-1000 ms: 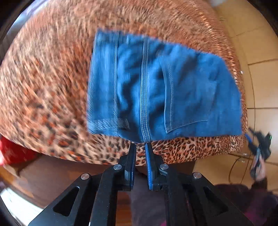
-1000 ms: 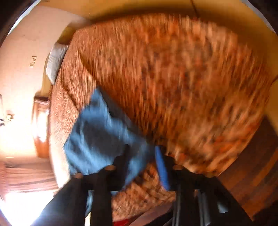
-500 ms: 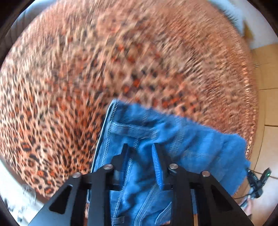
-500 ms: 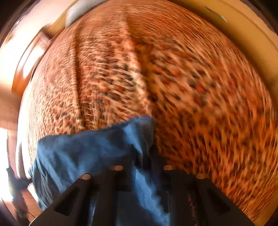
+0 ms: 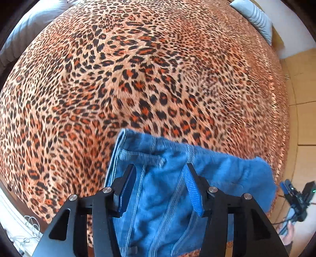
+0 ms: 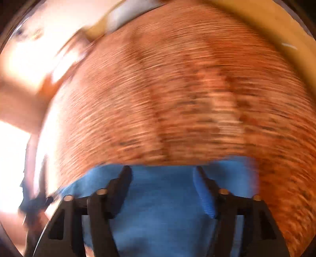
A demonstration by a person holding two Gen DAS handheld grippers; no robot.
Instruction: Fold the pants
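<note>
Folded blue denim pants [image 5: 164,189] lie on the leopard-print bedspread [image 5: 148,79] near its front edge, waistband and belt loop toward the far side. My left gripper [image 5: 160,172] hangs just over them, its jaws opening, the pads apart and off the cloth. In the blurred right wrist view the same pants [image 6: 164,207] fill the bottom of the picture. My right gripper [image 6: 163,174] stands over them with jaws opening wide, denim below the gap but not pinched. The other gripper [image 5: 298,195] shows at the right edge of the left wrist view.
Grey pillows [image 5: 254,17] lie at the bed's far corners. Tiled floor [image 5: 304,110] runs along the right of the bed. A white cable [image 5: 29,227] lies at the lower left. The right wrist view shows a bright wall and wooden furniture [image 6: 65,65], smeared.
Both grippers carried the pants further onto the bed and let go: each stood nearly shut before and now stands open. The right wrist view swung sideways and is smeared.
</note>
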